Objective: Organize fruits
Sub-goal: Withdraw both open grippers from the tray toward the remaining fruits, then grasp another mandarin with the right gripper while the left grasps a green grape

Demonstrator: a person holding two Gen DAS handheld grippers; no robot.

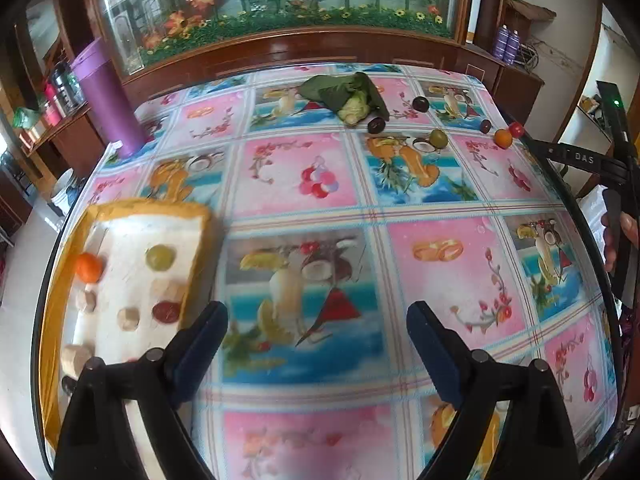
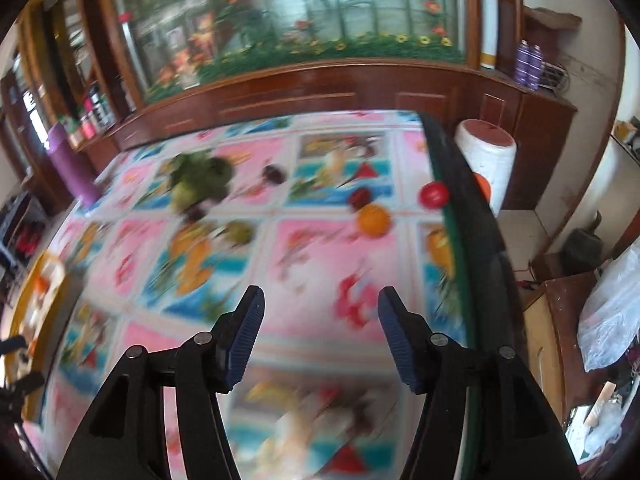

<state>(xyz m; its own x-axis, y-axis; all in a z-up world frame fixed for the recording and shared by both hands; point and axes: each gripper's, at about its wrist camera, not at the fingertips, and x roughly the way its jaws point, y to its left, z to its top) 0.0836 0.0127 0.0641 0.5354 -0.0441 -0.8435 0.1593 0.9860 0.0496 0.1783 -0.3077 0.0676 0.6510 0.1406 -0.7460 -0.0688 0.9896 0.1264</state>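
Left wrist view: left tongs (image 1: 316, 320) spread, empty, beside tray (image 1: 140, 208); right tongs (image 2: 320, 304) spread, empty, above table (image 2: 312, 248).

Tablecloth (image 1: 320, 216): glossy printed plastic under a glass top. Cabinet (image 1: 280, 50): varnished shiny wood. Tray (image 1: 132, 240): yellow rim, matt white inside. Gripper pads (image 2: 244, 336): ribbed blue rubber on matt black plastic arms.

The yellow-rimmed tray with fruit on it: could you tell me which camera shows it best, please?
The left wrist view: the tray lies close at lower left, fruit countable though slightly blurred. The right wrist view catches only a smeared sliver at its left edge.
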